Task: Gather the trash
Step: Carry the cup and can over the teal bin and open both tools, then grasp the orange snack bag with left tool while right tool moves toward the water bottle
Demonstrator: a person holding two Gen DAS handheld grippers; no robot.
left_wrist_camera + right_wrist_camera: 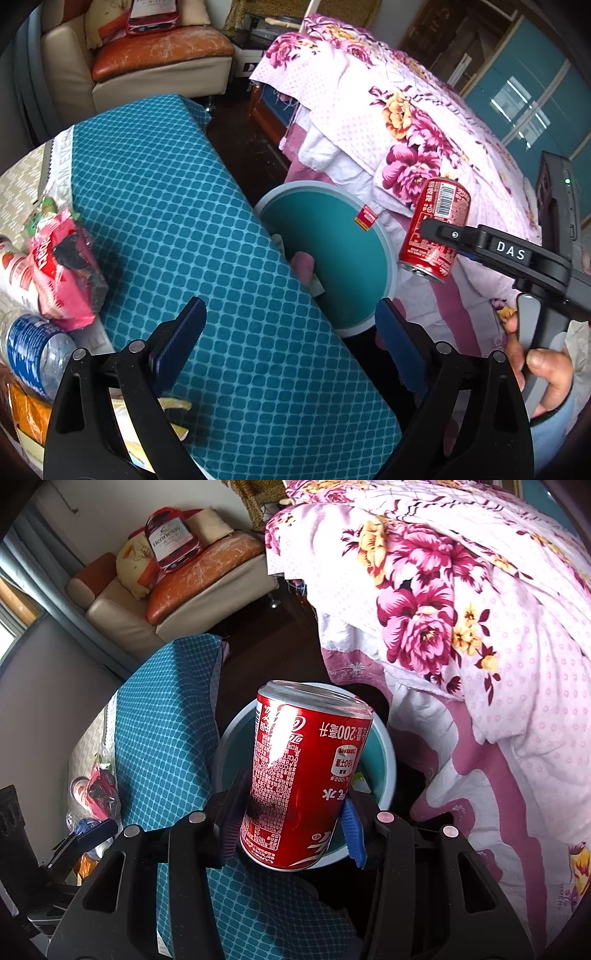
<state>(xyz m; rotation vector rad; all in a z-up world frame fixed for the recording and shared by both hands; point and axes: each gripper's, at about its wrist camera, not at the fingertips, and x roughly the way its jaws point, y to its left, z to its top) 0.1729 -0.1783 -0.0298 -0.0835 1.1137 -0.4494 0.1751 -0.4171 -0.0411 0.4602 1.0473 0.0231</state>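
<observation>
R gripper (291, 830) pinching red can (306, 775) betw both pads, can upside down, tilted, its far end sticking out toward 12 o'clock from my claw. Teal bin (384, 753) sits directly behind/below can in R wrist view. L gripper (291, 343) spread wide, nothing betw pads; I see teal checked tablecloth (221, 221) under it. Wrappers (62, 266) and bottle (33, 354) at 9 o'clock. In L wrist view, can at 2 o'clock, just right of bin rim.
</observation>
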